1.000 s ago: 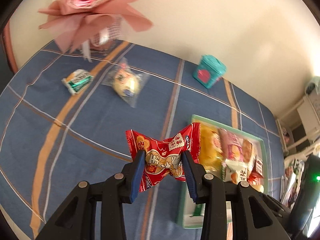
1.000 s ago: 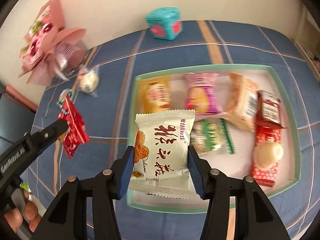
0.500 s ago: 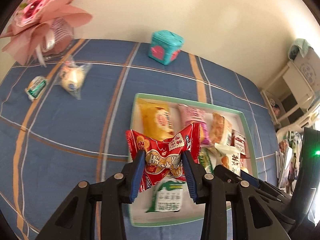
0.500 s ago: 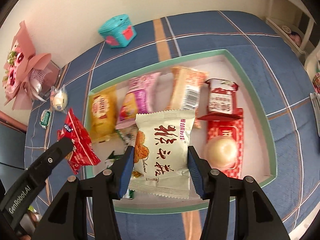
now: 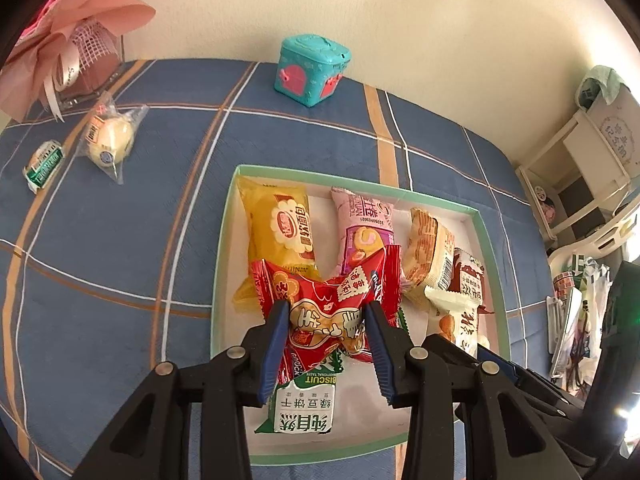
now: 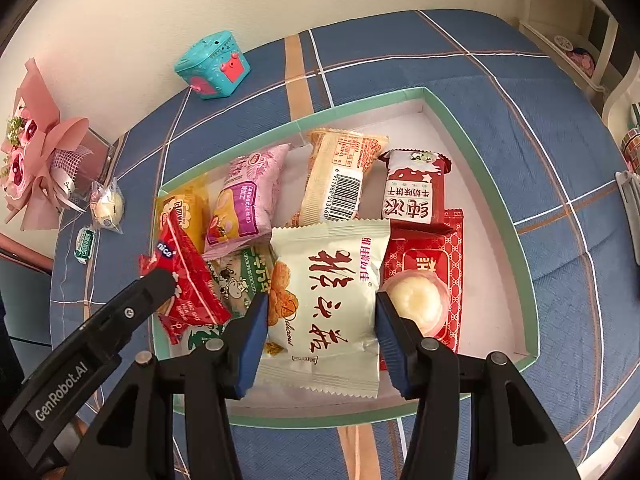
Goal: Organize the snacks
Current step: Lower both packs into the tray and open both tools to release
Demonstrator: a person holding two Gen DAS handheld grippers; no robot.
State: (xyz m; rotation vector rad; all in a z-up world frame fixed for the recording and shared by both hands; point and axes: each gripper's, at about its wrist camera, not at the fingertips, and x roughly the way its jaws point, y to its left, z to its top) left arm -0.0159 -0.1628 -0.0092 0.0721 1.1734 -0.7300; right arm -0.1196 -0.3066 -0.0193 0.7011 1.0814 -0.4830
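Snacks in transit: both packets now over the tray

Left gripper [image 5: 326, 322]: you have carried it from the open cloth to above the tray [image 5: 224, 248] within the last second, clamped on the red packet [image 5: 328, 300], crinkled glossy foil with twisted ends. Right gripper [image 6: 318, 320]: clamped on the white packet [image 6: 328, 300], matte, pillow-shaped, serrated seams, hanging over the near part of the tray. Both look ready for release. Outstanding, far left on the blue plaid cloth [image 5: 120, 240]: clear-wrapped bun [image 5: 110, 138], small green packet [image 5: 43, 164].
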